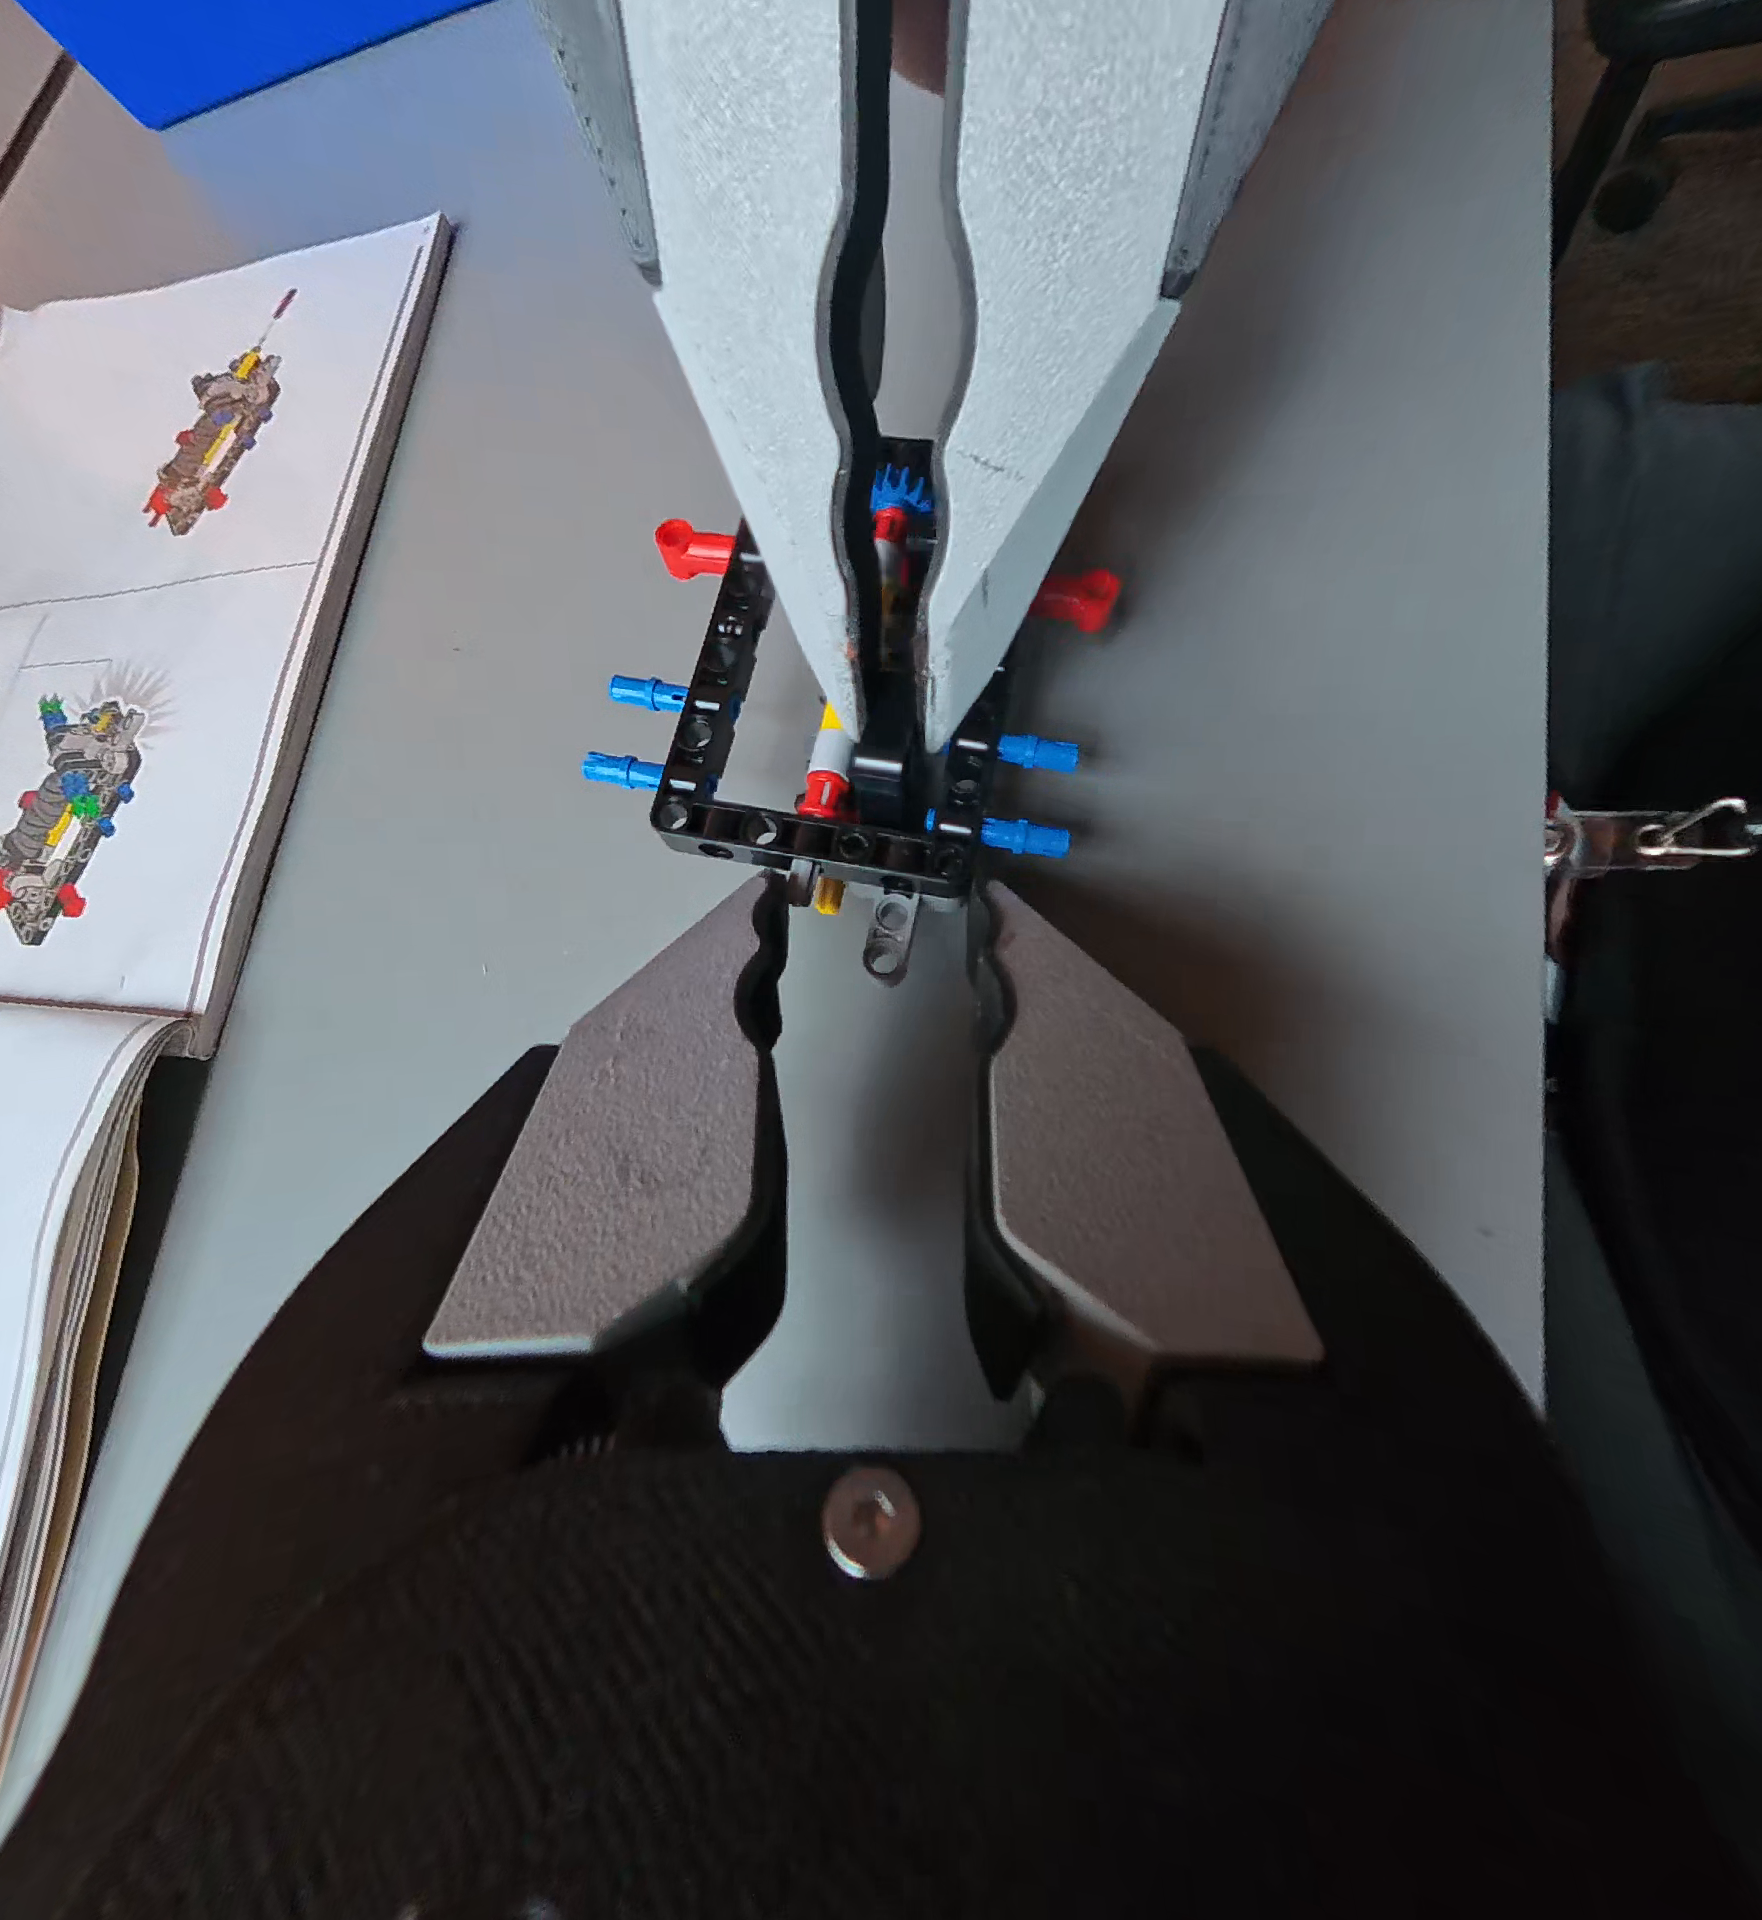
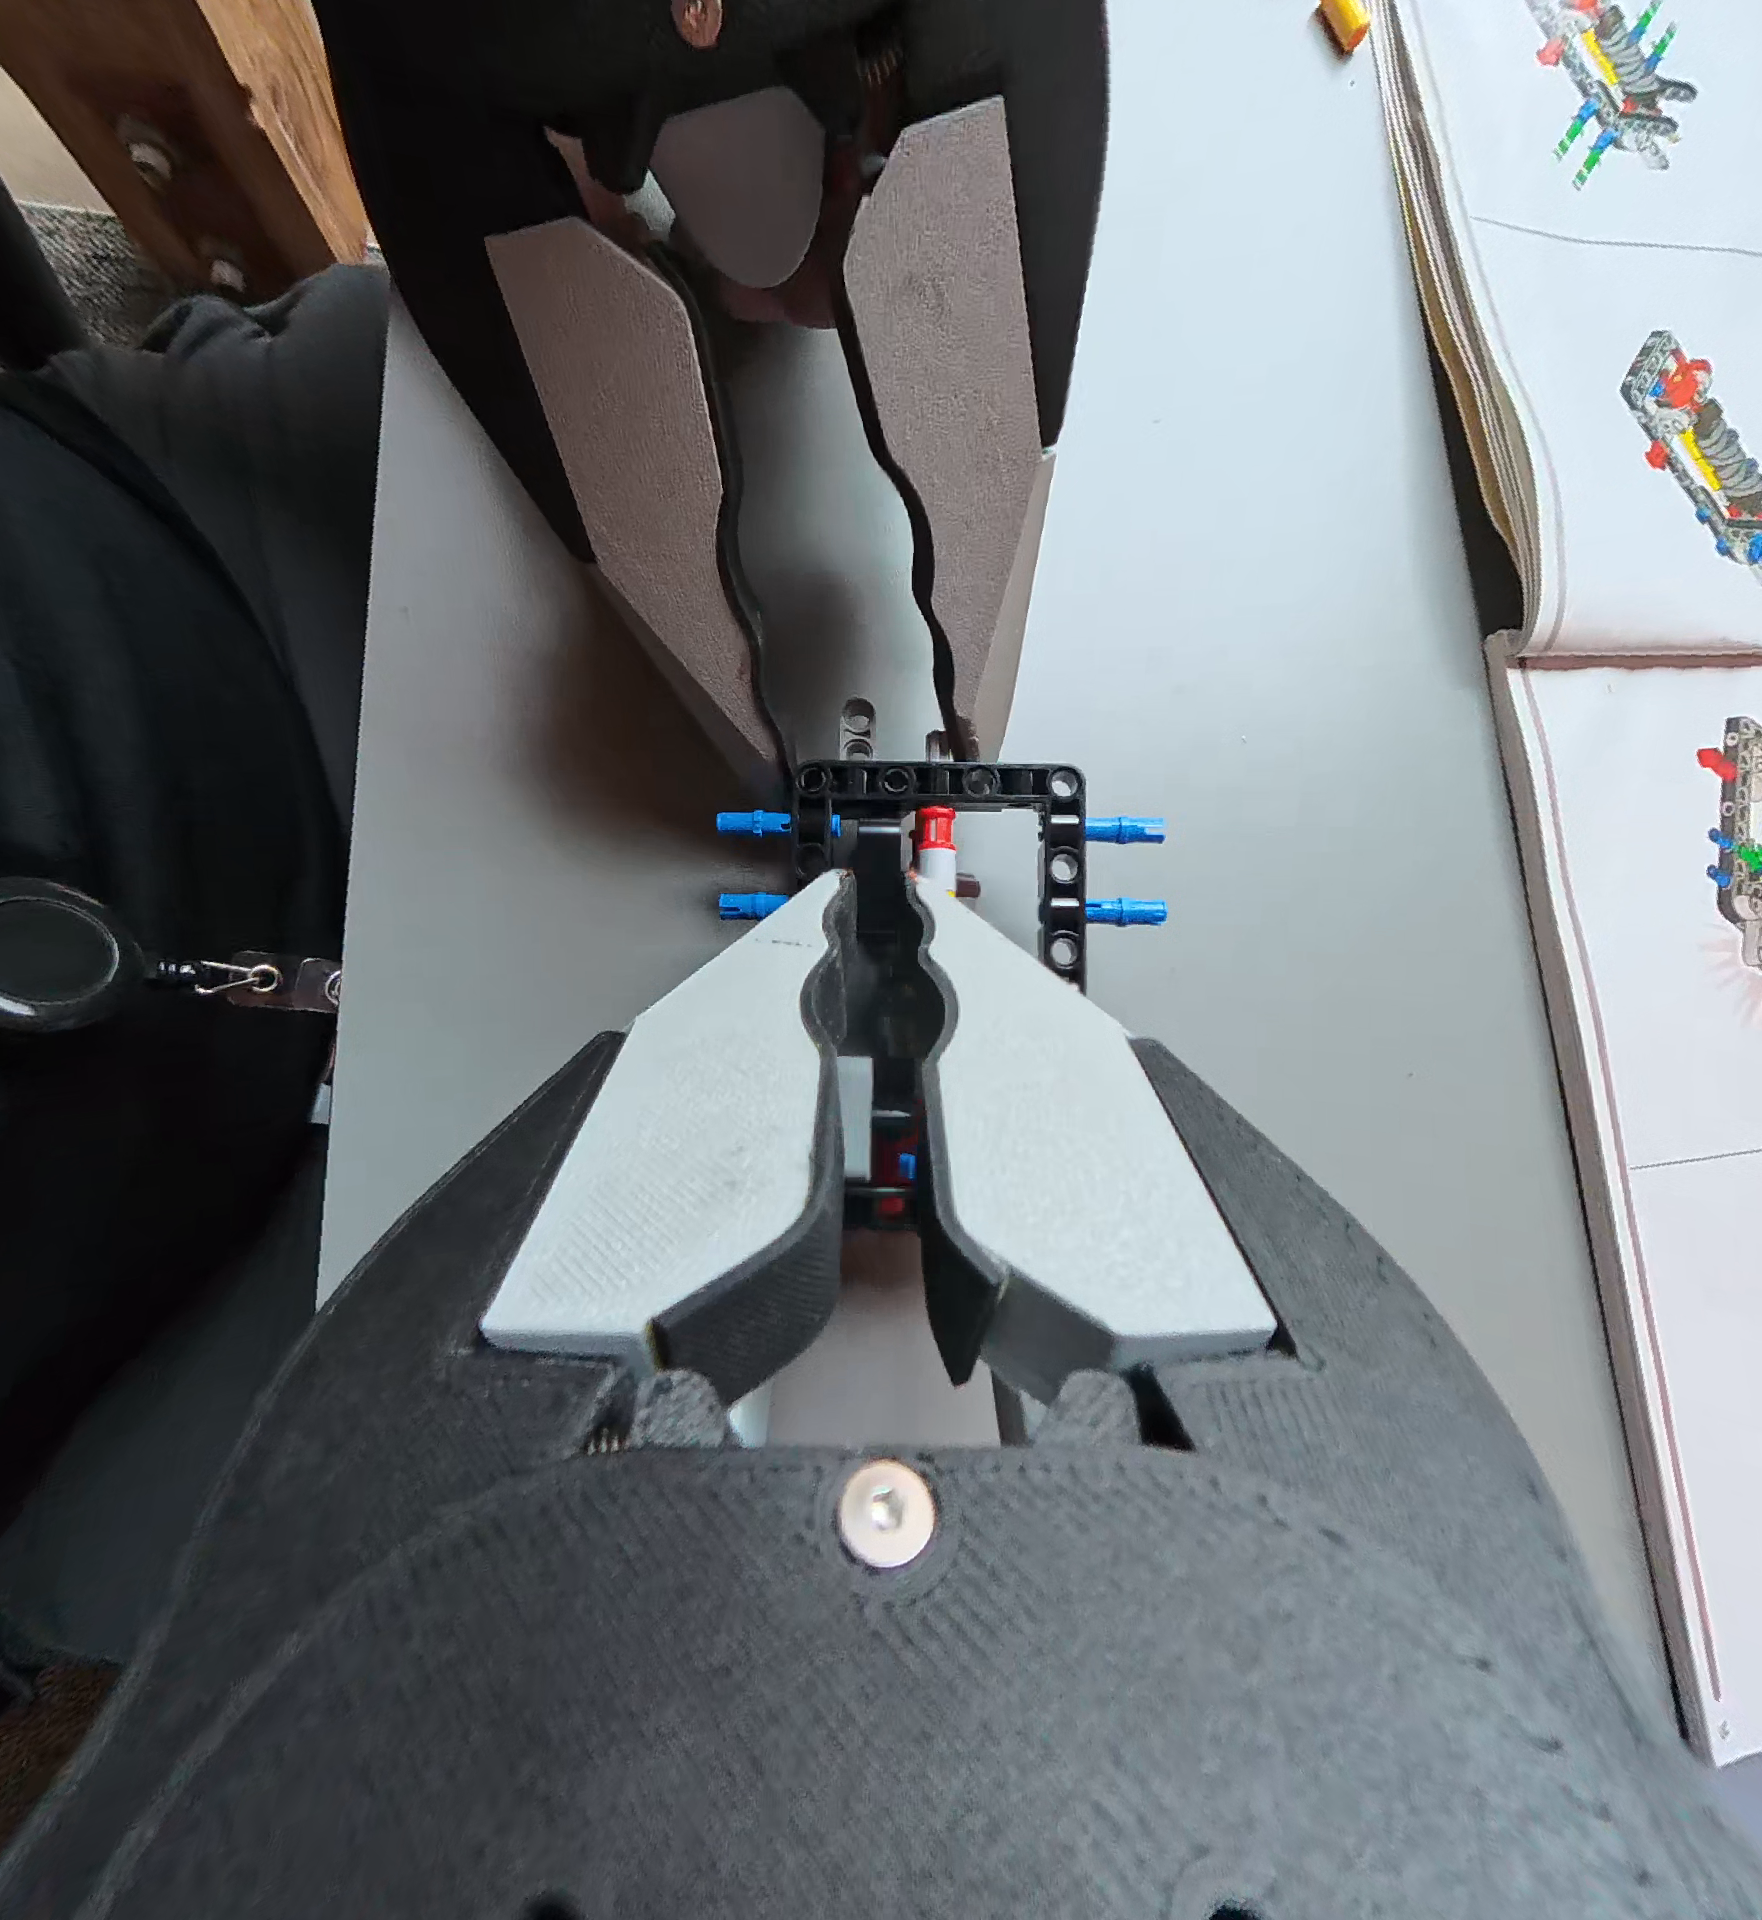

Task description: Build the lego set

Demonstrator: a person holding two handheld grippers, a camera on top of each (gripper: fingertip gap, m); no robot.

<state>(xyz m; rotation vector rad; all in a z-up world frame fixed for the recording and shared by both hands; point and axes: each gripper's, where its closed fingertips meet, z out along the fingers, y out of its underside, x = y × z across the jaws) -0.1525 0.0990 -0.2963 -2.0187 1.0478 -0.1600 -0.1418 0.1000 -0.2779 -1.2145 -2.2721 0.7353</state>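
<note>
Right claw (image 2: 882, 883) clamped on black beam inside black rectangular Technic frame (image 2: 1062, 883), on the grey worktop (image 2: 1220, 727). Left claw (image 1: 882, 914) spread, bracing frame's far edge. Mid-assembly; next, press beam home.

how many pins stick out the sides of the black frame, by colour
blue pins: 4
red pins: 2
total: 6

Two blue on each long side of the black frame, one red on each side at the far end. The right gripper is shut on a black piece inside the frame; the left gripper is open at the near end.
</note>
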